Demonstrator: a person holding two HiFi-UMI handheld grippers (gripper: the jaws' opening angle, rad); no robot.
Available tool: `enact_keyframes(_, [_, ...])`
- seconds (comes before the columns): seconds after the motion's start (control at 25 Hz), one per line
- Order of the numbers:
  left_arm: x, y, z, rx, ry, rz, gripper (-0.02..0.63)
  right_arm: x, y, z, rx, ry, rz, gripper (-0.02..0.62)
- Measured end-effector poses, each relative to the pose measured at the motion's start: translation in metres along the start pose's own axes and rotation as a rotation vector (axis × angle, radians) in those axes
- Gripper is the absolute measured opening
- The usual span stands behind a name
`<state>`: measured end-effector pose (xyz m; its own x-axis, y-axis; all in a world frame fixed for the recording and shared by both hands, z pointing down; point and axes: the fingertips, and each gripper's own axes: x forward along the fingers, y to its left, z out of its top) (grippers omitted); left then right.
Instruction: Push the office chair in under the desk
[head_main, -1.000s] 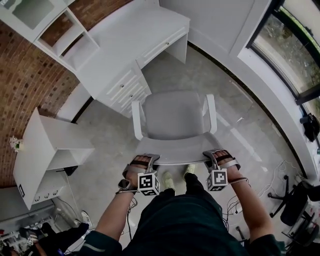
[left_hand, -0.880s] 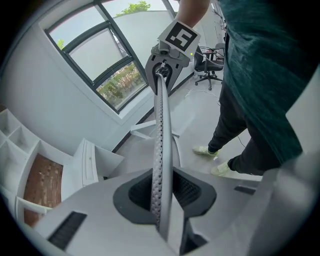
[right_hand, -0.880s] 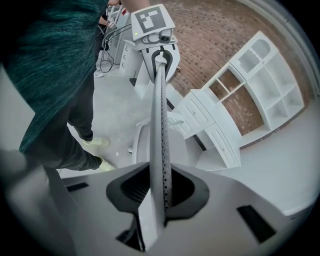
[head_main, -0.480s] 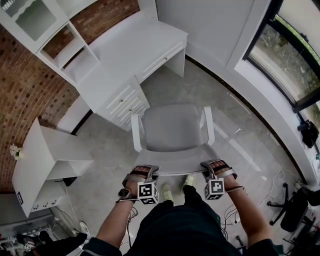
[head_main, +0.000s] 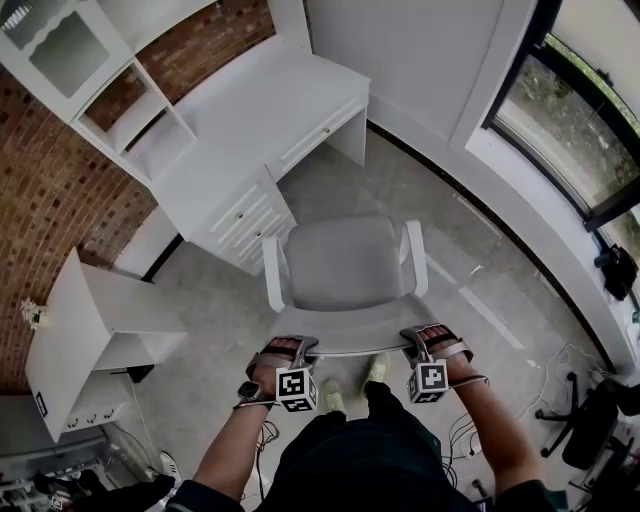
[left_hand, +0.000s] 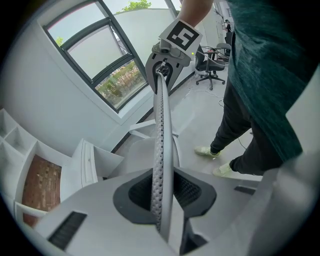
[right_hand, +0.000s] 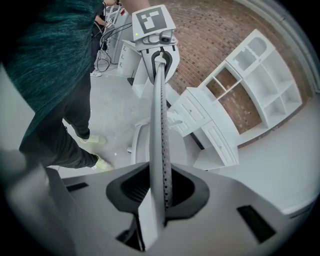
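Left claw (head_main: 299, 346) and right claw (head_main: 419, 334) clamp chair (head_main: 345, 262) on grey floor (head_main: 450, 225).

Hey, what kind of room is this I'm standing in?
Most likely a home office or study, perhaps a staged one: a white desk with drawers, an office chair standing before it, and white shelving against a brick wall.

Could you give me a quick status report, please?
Left gripper and right gripper both shut on backrest top. Office chair short of desk, not under. Nothing on floor between.
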<state>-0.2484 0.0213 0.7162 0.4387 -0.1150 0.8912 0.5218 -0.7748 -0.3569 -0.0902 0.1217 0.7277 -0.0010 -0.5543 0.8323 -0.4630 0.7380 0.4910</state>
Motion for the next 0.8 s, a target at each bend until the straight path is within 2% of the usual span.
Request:
enact_keyframes(0.36, [0.022,0.016,0.025,-0.021,0.003,-0.023,0.066,-0.002,-0.024,-0.025,-0.019,-0.020,-0.001,0.073])
enact_keyframes(0.8, [0.042,0.040,0.057,-0.059,0.027,-0.013,0.063,0.012,-0.045,-0.075,-0.064,-0.022,0.015,0.072])
